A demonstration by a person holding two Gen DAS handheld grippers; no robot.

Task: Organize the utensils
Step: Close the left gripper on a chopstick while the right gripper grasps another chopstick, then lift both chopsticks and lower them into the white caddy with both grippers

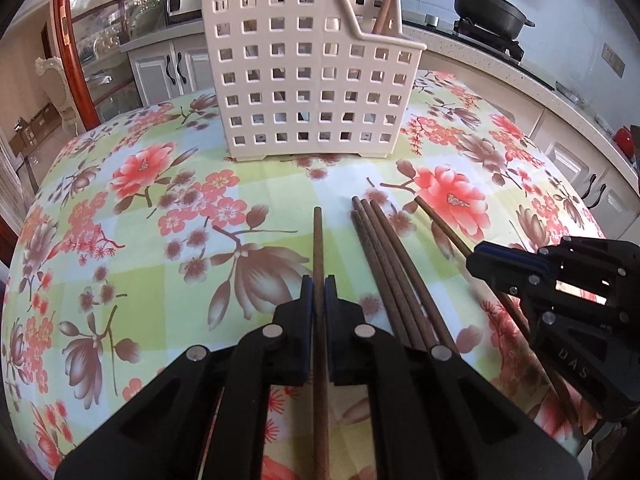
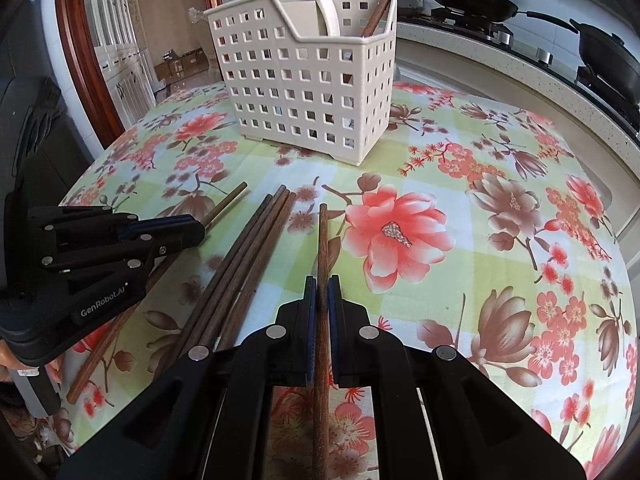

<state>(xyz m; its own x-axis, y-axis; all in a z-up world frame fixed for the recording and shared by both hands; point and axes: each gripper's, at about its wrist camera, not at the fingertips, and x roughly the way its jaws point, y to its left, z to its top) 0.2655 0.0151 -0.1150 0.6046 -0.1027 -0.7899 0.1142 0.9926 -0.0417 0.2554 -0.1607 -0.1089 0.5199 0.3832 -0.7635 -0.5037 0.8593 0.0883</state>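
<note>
The left gripper [image 1: 319, 292] has its fingers [image 1: 306, 300] pressed together on a single brown chopstick [image 1: 318, 240], which runs straight up between the blue pads toward twelve o'clock, its tip well short of the holder. Seen from the right wrist view, this same left gripper [image 2: 198, 226] sits at nine o'clock, its jaws clamped on that chopstick [image 2: 228, 202], whose tip pokes out toward one o'clock.

Just right of it, a bundle of loose chopsticks [image 1: 384, 264] lies flat on the floral tablecloth [image 1: 160, 208], the sticks touching side by side, between the two grippers.

Further right, the right gripper [image 2: 322, 294] is likewise closed tight, gripping one chopstick [image 2: 323, 240] that points toward twelve o'clock. In the left wrist view the right gripper [image 1: 480, 258] enters from three o'clock, clamped on its chopstick [image 1: 436, 220].

At twelve o'clock stands the cream perforated utensil holder [image 1: 304, 80], upright on the cloth and well apart from the loose sticks. Its right rear compartment holds a wooden utensil handle [image 2: 380, 8] leaning toward one o'clock; what else is inside I cannot tell.
</note>
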